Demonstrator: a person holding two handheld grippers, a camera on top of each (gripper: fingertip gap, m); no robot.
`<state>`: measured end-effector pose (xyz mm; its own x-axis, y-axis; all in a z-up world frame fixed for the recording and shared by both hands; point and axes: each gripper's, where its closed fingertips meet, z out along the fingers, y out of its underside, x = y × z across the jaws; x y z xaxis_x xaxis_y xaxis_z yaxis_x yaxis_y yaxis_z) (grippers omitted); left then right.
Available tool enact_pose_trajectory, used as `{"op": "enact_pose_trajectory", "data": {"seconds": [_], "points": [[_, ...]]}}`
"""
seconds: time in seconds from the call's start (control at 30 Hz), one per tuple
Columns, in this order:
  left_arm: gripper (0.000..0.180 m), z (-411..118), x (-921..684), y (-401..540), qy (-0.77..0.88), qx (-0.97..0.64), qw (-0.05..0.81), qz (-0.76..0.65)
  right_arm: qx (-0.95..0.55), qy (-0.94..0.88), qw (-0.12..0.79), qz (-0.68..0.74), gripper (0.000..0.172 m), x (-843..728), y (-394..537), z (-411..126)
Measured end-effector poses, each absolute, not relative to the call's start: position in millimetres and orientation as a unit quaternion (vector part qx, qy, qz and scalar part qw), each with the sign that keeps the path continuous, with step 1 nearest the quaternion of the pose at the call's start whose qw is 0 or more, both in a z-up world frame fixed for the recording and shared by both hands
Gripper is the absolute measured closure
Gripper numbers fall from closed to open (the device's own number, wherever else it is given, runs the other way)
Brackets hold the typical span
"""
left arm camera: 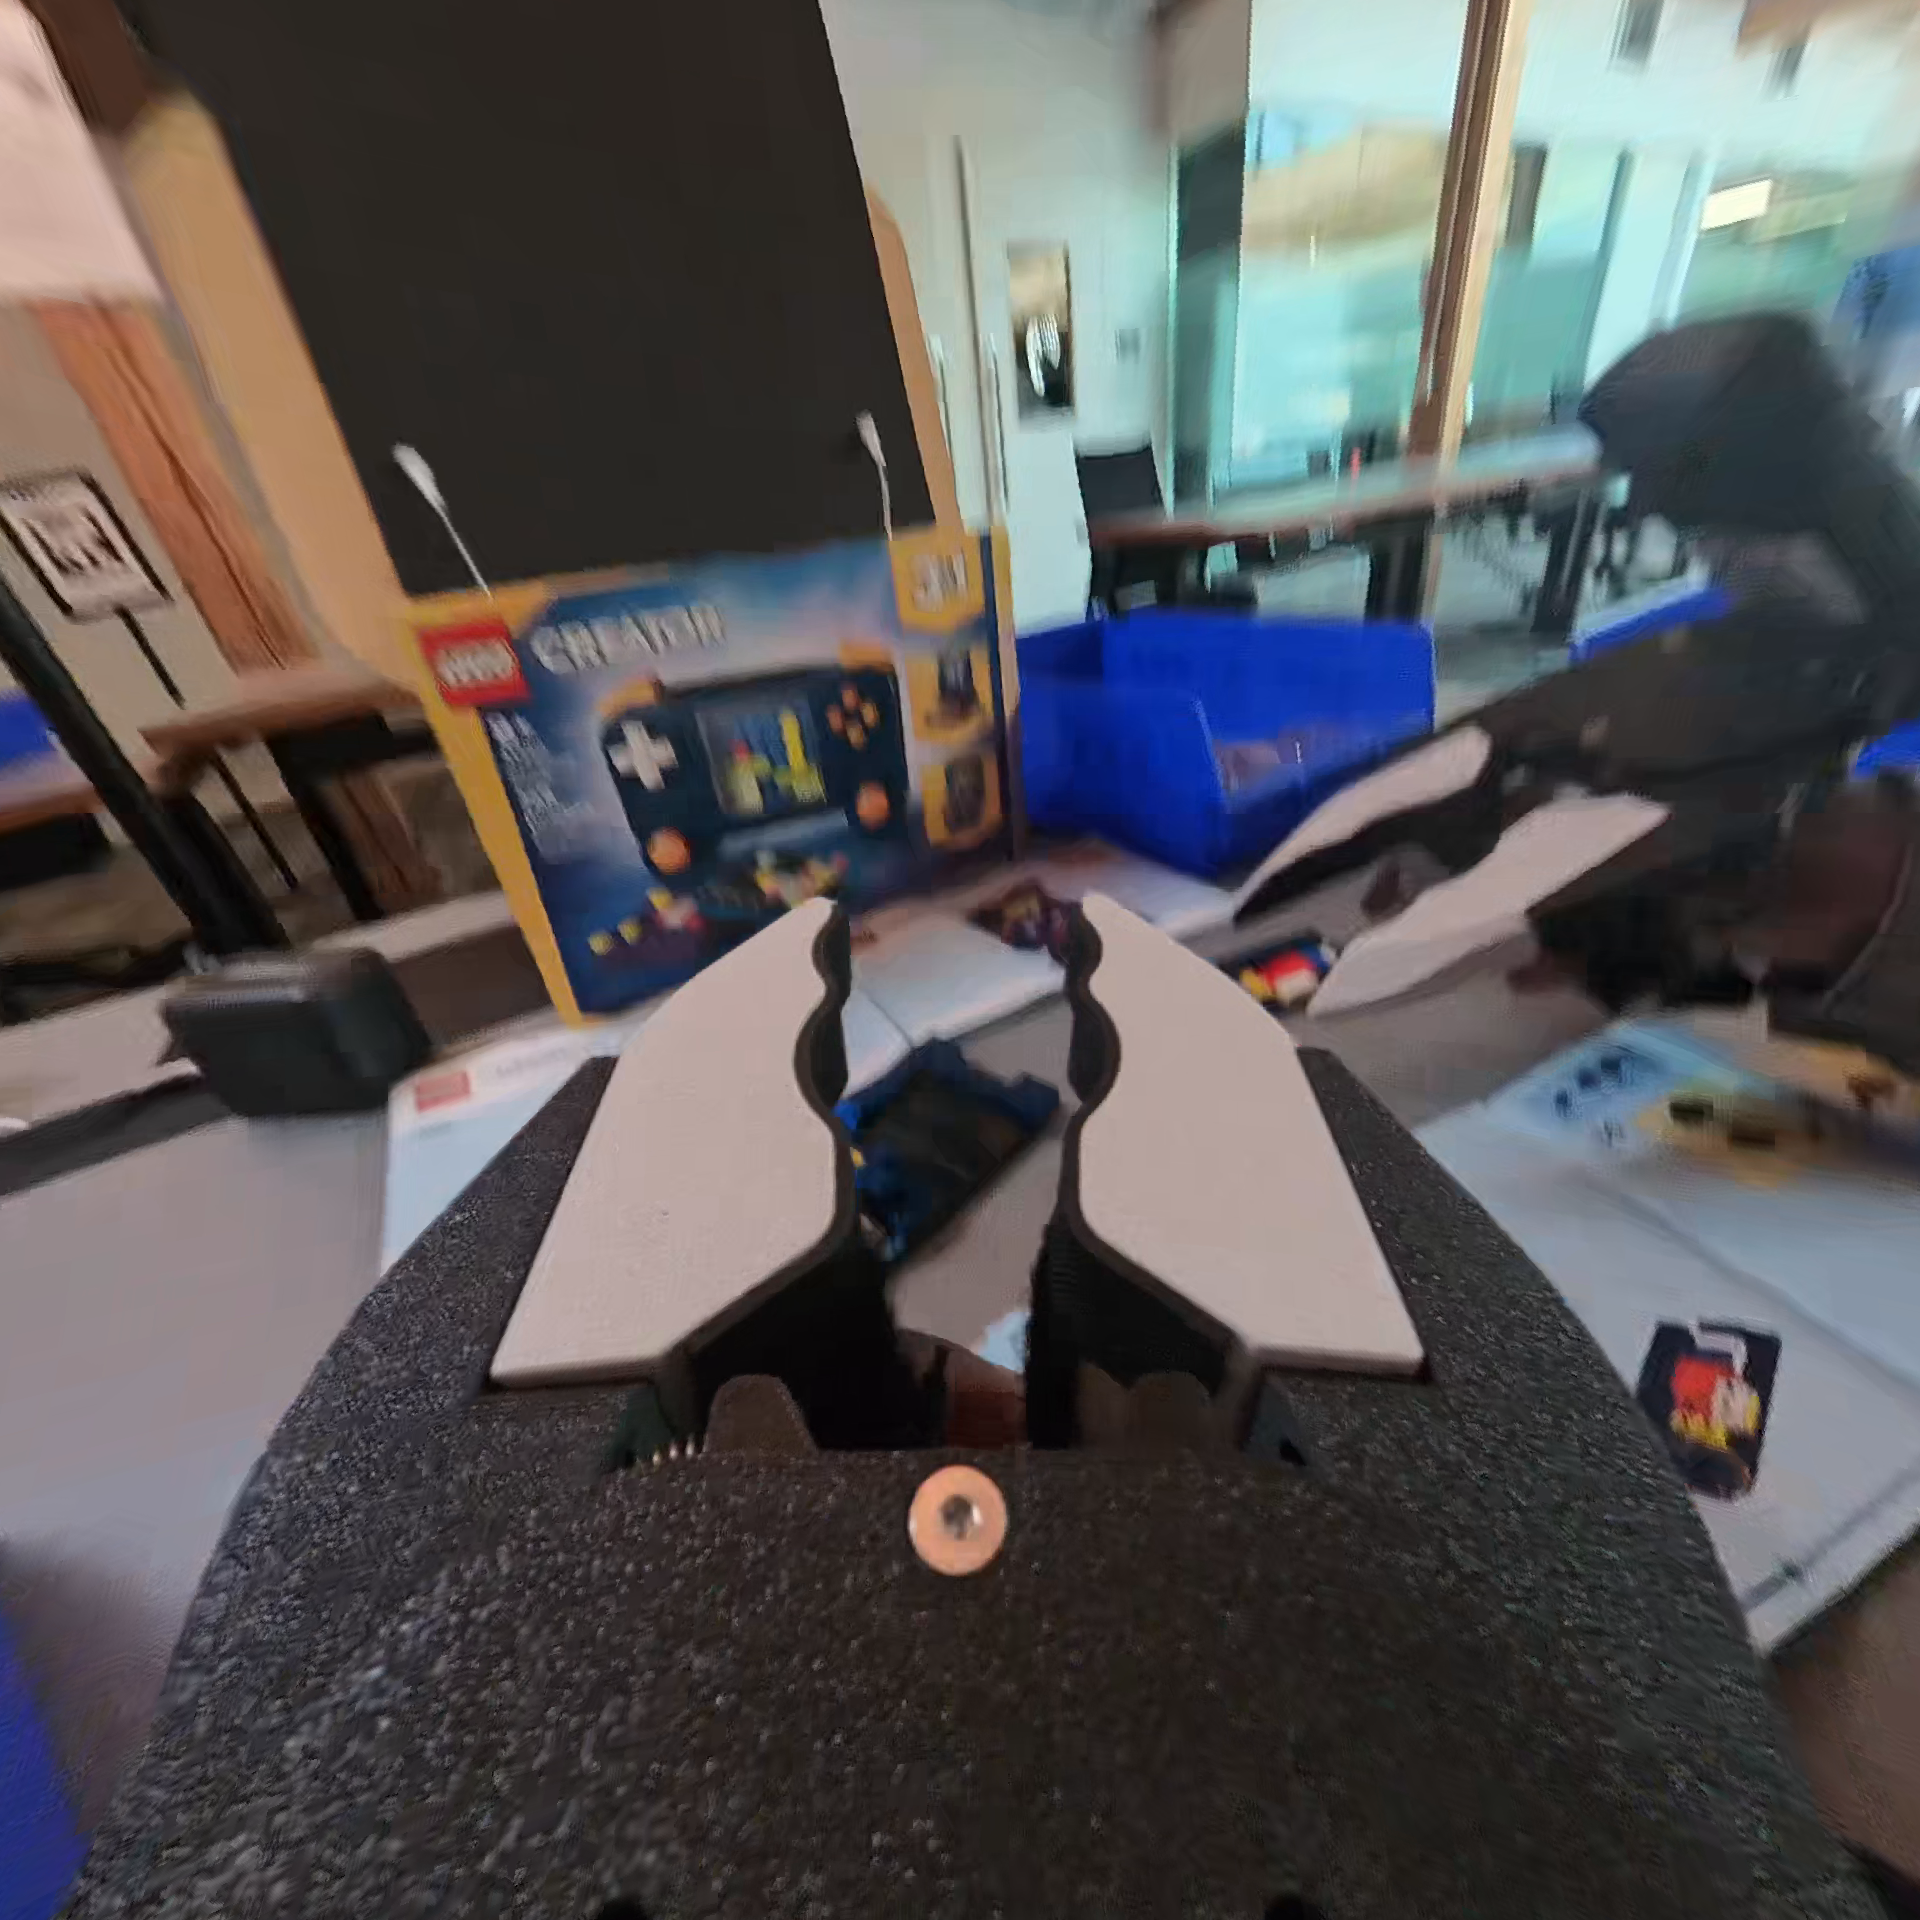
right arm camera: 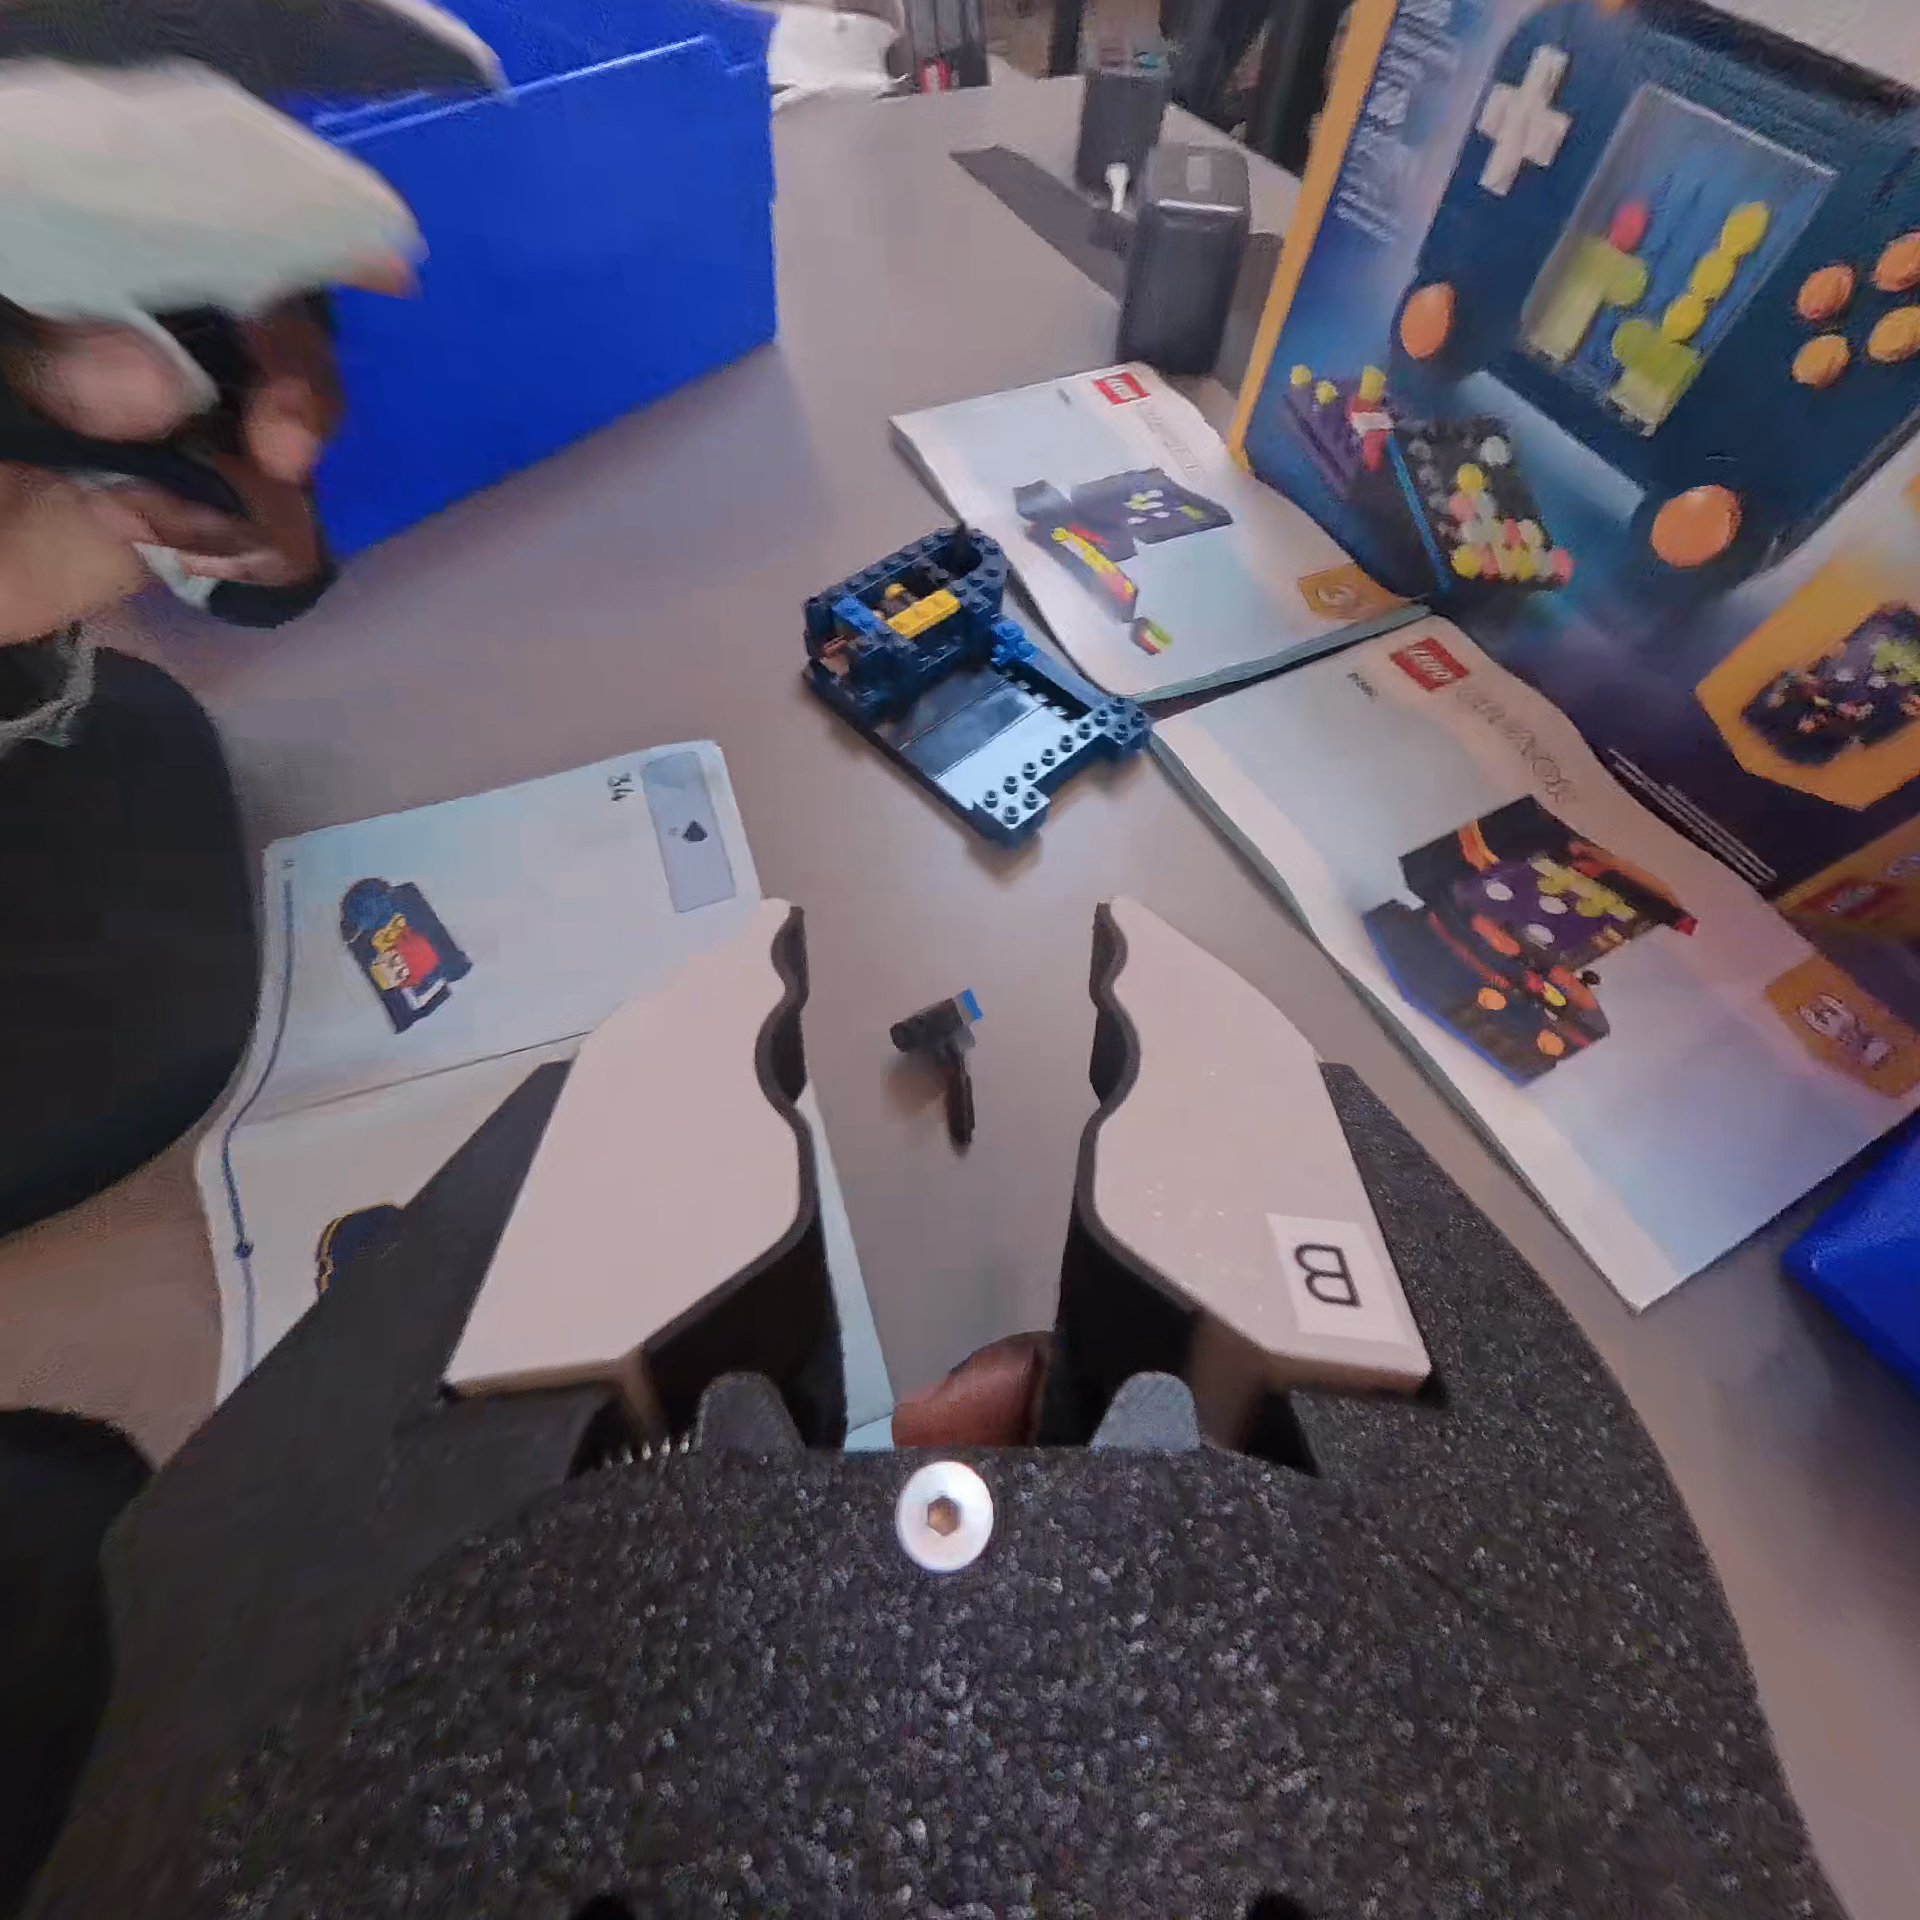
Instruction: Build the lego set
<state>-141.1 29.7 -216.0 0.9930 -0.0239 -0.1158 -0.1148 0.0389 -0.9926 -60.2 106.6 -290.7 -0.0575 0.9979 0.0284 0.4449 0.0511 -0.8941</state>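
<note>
The left wrist view is smeared by blur, and the left gripper (left arm camera: 961, 935) hides most of the blue brick build (left arm camera: 935, 1132) below its fingers, which stand apart with nothing between them. The right gripper (right arm camera: 948, 935) is also released: a small black piece with a blue tip (right arm camera: 940, 1049) lies on the counter (right arm camera: 644, 644) between its fingers, touching neither. Only the right wrist view shows that piece and the build (right arm camera: 956, 675) whole, ahead, beside open booklets (right arm camera: 1507, 935).

Brick model (right arm camera: 966, 675) at frame centre on table (right arm camera: 623, 644); bin (right arm camera: 561, 270) upper left; box (right arm camera: 1621, 343) upper right; booklets (right arm camera: 1507, 935) below box.
</note>
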Motion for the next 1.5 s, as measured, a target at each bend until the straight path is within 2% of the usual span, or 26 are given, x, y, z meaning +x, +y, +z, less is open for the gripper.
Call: {"op": "enact_pose_trajectory", "data": {"seconds": [0.07, 0.27, 0.47, 0.57, 0.63, 0.77, 0.9, 1.03, 1.1, 1.43, 1.5], "points": [[0.131, -239, -132, 39, 0.072, -0.737, 0.671, 0.012, -0.575, -0.645, 0.342, 0.37, 0.108, -58, 99, -296], [0.126, -268, -120, 43, 0.112, -0.786, 0.608, -0.002, -0.574, -0.638, 0.34, 0.385, 0.102, -52, 94, -296], [0.128, -280, -109, 45, 0.171, -0.793, 0.583, 0.042, -0.549, -0.596, 0.419, 0.41, 0.094, -27, 107, -269], [0.135, -274, -94, 43, 0.228, -0.766, 0.598, 0.064, -0.527, -0.554, 0.498, 0.409, 0.098, 5, 119, -237], [0.138, -275, -70, 38, 0.285, -0.746, 0.601, 0.035, -0.539, -0.525, 0.518, 0.406, 0.102, 38, 126, -228], [0.142, -282, -9, 17, 0.411, -0.692, 0.59, -0.058, -0.617, -0.475, 0.473, 0.412, 0.108, 111, 136, -261], [0.143, -292, 30, 10, 0.46, -0.681, 0.562, -0.091, -0.732, -0.469, 0.378, 0.32, 0.117, 179, 137, -319], [0.143, -308, 64, 5, 0.497, -0.69, 0.513, -0.116, -0.761, -0.465, 0.338, 0.3, 0.118, 207, 120, -332], [0.143, -322, 72, 8, 0.511, -0.704, 0.484, -0.095, -0.769, -0.476, 0.319, 0.282, 0.113, 211, 112, -339], [0.146, -346, 65, 19, 0.493, -0.739, 0.454, -0.072, -0.777, -0.462, 0.358, 0.234, 0.099, 189, 129, -346], [0.146, -345, 65, 19, 0.495, -0.736, 0.457, -0.069, -0.782, -0.424, 0.396, 0.227, 0.106, 191, 145, -339]]}}
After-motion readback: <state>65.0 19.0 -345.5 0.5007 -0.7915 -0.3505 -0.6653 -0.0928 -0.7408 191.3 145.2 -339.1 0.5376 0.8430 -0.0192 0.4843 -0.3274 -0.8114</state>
